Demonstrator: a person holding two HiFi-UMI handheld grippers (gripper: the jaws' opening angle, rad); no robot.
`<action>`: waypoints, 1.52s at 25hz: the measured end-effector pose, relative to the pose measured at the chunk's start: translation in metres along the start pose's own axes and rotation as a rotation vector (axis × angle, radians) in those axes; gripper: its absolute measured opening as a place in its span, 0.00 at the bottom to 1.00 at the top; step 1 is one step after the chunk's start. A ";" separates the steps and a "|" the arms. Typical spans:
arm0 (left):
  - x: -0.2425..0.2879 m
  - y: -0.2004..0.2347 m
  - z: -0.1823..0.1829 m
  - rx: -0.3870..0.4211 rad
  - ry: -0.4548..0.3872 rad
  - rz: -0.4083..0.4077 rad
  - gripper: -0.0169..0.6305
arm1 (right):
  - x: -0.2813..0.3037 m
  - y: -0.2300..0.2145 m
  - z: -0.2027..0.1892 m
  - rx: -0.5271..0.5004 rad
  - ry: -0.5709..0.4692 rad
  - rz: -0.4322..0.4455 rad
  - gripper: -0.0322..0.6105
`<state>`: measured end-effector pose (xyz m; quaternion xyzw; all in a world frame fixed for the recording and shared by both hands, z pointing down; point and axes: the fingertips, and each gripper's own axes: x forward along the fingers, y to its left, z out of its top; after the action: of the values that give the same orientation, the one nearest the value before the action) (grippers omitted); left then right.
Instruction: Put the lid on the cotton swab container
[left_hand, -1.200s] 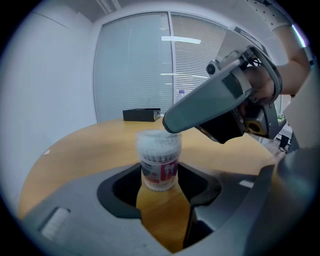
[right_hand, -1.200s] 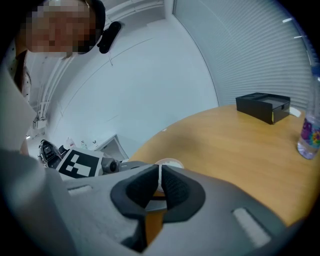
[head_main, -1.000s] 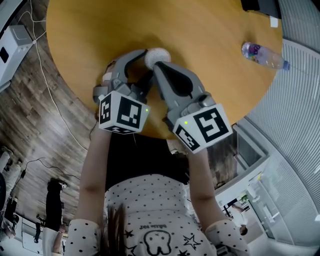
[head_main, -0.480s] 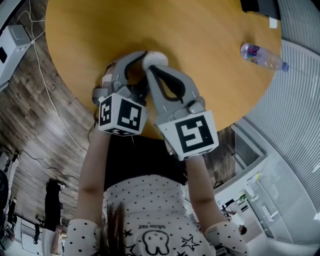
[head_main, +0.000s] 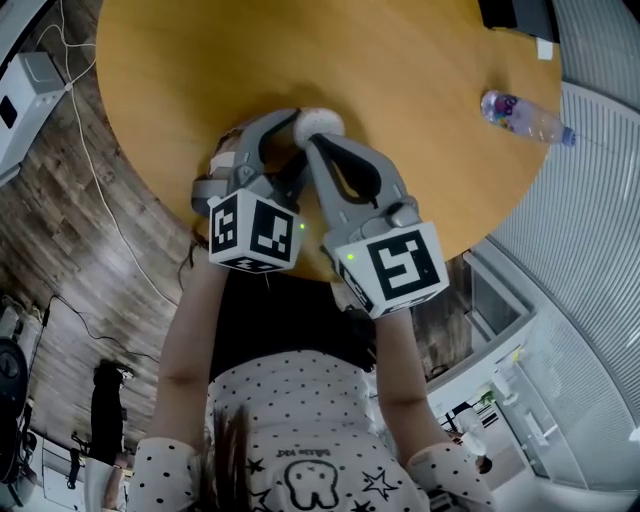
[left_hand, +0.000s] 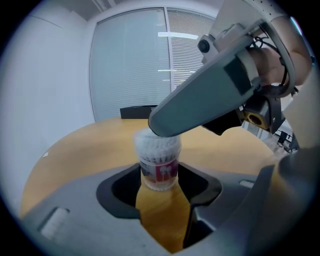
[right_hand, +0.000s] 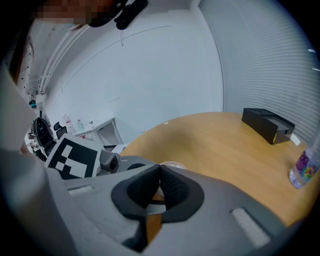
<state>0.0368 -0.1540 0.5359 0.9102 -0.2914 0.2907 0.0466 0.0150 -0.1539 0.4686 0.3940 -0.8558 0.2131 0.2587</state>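
Observation:
The cotton swab container, a small clear tub packed with white swabs and wearing a red label, stands on the round wooden table. My left gripper has its jaws at the tub's two sides, pads against it. My right gripper is shut, with nothing between its pads, and its tip rests on the tub's top. In the right gripper view only a pale rim of that top shows past the jaws. How the lid sits is hidden.
A water bottle lies at the table's far right. A black box sits near the far edge. The table's near edge runs just under both grippers. Cables trail over the wood floor at left.
The right gripper has rolled about its own axis, so its marker cube faces differently. Its tip stays on the tub's top. The left gripper and the tub have kept still.

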 end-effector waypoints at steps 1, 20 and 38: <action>0.000 0.000 0.000 0.000 0.000 -0.001 0.40 | 0.000 0.000 0.000 0.010 -0.009 0.000 0.06; 0.000 0.000 -0.001 0.008 0.008 0.000 0.40 | -0.002 -0.003 -0.001 0.156 -0.066 0.013 0.05; -0.026 0.001 -0.003 0.002 -0.011 0.016 0.40 | -0.005 -0.005 0.002 0.084 -0.106 0.023 0.06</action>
<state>0.0176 -0.1408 0.5234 0.9094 -0.2985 0.2865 0.0417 0.0211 -0.1554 0.4645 0.4056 -0.8629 0.2308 0.1939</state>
